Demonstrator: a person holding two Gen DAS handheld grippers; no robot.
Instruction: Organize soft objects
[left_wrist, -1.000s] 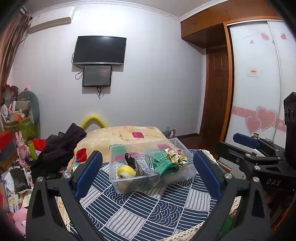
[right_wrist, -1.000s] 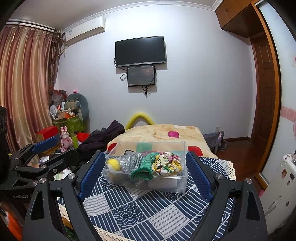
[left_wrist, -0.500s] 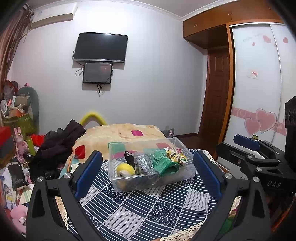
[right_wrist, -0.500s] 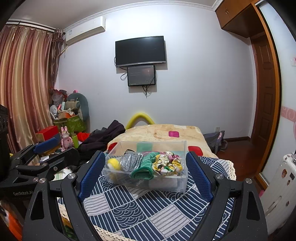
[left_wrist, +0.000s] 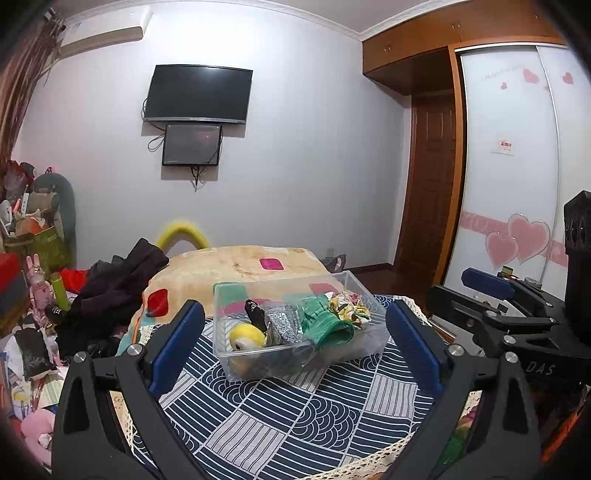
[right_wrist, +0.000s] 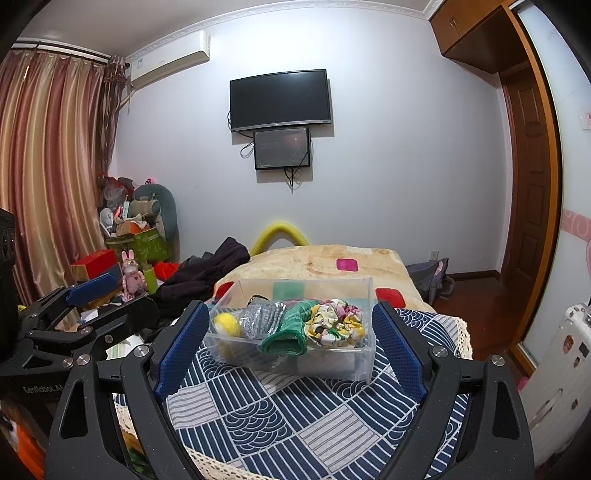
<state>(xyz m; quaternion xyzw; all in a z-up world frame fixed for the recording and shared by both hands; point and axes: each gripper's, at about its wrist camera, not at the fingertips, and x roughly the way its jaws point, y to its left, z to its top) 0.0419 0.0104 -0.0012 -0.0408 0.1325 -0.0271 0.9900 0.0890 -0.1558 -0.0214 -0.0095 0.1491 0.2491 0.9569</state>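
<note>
2 grippers, both with jaws spread wide and holding nothing: left gripper (left_wrist: 295, 343), right gripper (right_wrist: 290, 341). Clear bin (right_wrist: 364, 354) sits on patterned cloth (right_wrist: 295, 413), between each gripper's fingers but untouched. Inside: yellow ball (right_wrist: 225, 323), silver pouch (right_wrist: 260, 319), green knit piece (right_wrist: 290, 332), floral scrunchie (right_wrist: 334, 321). Black item (left_wrist: 255, 314) partly buried; lower contents blurred through plastic.

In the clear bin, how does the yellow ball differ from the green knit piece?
The yellow ball is round and compact; the green knit piece is long, ribbed and floppy. The ball sits at the bin's left end, low against the wall; the knit piece lies mid-bin, its cuff draped toward the front edge. The ball is the smaller of the two. Both are soft items already inside the bin, touched by neither gripper.
</note>
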